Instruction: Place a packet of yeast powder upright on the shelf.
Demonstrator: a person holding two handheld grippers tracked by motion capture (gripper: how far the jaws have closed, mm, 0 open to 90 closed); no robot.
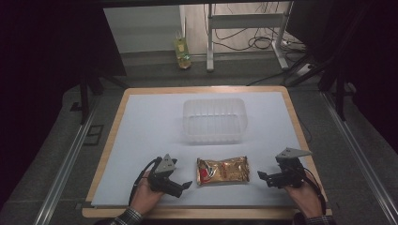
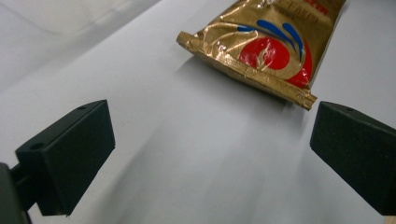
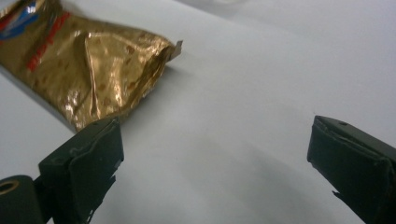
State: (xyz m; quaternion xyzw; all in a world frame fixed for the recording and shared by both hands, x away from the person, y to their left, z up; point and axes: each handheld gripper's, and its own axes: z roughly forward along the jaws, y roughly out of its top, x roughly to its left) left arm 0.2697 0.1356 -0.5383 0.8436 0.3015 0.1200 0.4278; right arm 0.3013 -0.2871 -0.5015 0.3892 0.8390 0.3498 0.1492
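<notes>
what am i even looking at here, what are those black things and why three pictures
A person sits at a table covered by a white sheet and holds a hand tool in each hand. The left gripper and right gripper each have two black fingers that can pinch things. The wide picture comes from a camera above the table. The other two come from small cameras riding on each gripper, looking out between its fingers. On the sheet lie a gold snack packet and, behind it, a clear plastic tub. Both grippers are open on either side of the packet; nothing is held.

Left gripper point(image 1: 180, 185) low, jaws wide apart, aimed right. Right gripper point(image 1: 264, 177) same, aimed left. Both empty.
</notes>
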